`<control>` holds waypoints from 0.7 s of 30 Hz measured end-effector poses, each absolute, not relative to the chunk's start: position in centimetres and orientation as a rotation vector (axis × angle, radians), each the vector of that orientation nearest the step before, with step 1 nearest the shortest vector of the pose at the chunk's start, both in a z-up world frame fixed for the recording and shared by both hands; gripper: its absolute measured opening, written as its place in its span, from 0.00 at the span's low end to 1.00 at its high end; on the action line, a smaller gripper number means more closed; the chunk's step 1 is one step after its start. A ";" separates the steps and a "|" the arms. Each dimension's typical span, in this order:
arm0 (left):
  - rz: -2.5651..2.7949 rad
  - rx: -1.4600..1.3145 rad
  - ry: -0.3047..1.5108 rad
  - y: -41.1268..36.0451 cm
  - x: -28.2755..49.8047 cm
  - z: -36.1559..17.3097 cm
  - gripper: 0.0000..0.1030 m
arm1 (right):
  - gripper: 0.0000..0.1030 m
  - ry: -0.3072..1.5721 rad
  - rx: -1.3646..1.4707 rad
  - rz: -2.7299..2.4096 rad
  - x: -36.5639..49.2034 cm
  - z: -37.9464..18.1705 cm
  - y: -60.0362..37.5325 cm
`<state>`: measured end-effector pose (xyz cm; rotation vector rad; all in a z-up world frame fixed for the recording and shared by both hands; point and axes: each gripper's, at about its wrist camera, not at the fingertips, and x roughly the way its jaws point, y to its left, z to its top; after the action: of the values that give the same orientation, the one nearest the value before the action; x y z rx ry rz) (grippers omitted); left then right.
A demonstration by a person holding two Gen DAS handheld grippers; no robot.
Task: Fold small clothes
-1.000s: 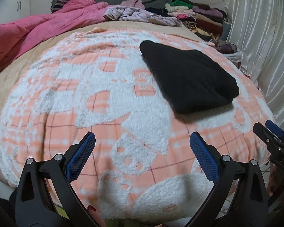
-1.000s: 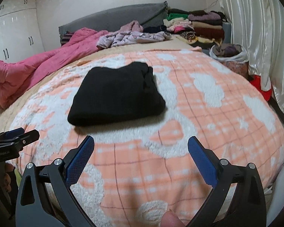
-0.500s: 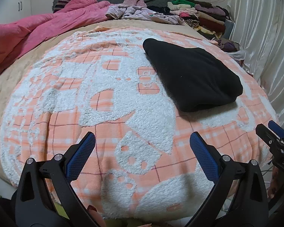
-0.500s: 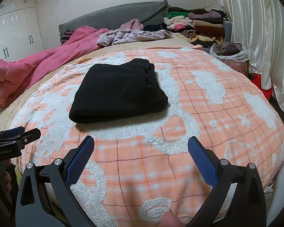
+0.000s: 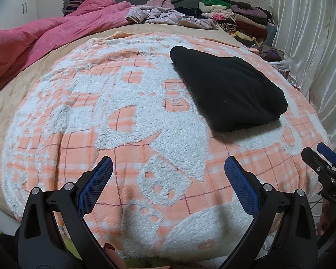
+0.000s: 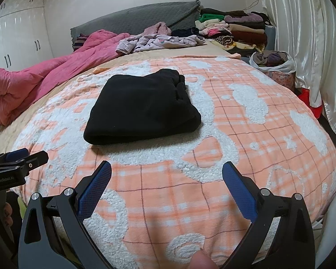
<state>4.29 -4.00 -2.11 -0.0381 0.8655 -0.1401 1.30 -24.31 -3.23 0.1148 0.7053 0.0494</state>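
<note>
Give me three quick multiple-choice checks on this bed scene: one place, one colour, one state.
1. Where does the folded garment lie?
A. on the orange-and-white blanket
B. on the pink quilt
C. in the left claw

2. What colour is the folded garment?
A. green
B. black
C. white

3. How do both claws stand?
A. shut on cloth
B. one open, one shut
C. both open, empty

A: it rests flat on the blanket, apart from the quilt.
B: it is plainly black in both views.
C: the left claw and the right claw each show wide-apart blue pads, nothing between.
</note>
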 end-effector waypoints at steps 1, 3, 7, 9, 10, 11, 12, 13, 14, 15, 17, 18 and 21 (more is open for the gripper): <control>-0.139 -0.038 0.866 -4.0 4.3 -2.1 0.91 | 0.96 0.705 0.117 0.052 1.3 -3.2 -24.3; -0.138 -0.036 0.865 -4.0 4.3 -2.1 0.91 | 0.96 0.704 0.114 0.052 1.3 -3.2 -24.2; -0.137 -0.037 0.860 -3.9 4.1 -1.8 0.91 | 0.96 0.706 0.117 0.050 1.3 -3.2 -24.2; -0.136 -0.038 0.858 -3.8 4.0 -1.8 0.91 | 0.96 0.707 0.118 0.052 1.3 -3.2 -24.2; -0.136 -0.038 0.859 -3.8 4.0 -1.7 0.91 | 0.96 0.706 0.116 0.051 1.3 -3.2 -24.2; -0.135 -0.038 0.859 -3.8 4.0 -1.8 0.91 | 0.96 0.705 0.115 0.051 1.3 -3.2 -24.2; -0.133 -0.036 0.860 -3.8 4.0 -1.7 0.91 | 0.96 0.706 0.116 0.053 1.3 -3.2 -24.2; -0.133 -0.037 0.861 -3.8 4.0 -1.7 0.91 | 0.96 0.708 0.116 0.056 1.4 -3.2 -24.2; -0.133 -0.038 0.861 -3.8 4.1 -1.7 0.91 | 0.96 0.707 0.116 0.057 1.3 -3.3 -24.2; -0.133 -0.041 0.860 -3.7 4.0 -1.6 0.91 | 0.96 0.707 0.116 0.060 1.2 -3.3 -24.2; -0.133 -0.040 0.861 -3.8 4.0 -1.7 0.91 | 0.96 0.709 0.110 0.060 1.2 -3.4 -24.0; -0.133 -0.040 0.860 -3.7 4.0 -1.6 0.91 | 0.96 0.710 0.111 0.059 1.2 -3.4 -24.0; -0.129 -0.041 0.857 -3.6 4.0 -1.5 0.91 | 0.96 0.709 0.109 0.059 1.2 -3.5 -24.0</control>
<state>3.98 -3.64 -1.48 -0.0408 0.8573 -0.1293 1.20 -24.00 -3.47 0.1092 0.7095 0.0592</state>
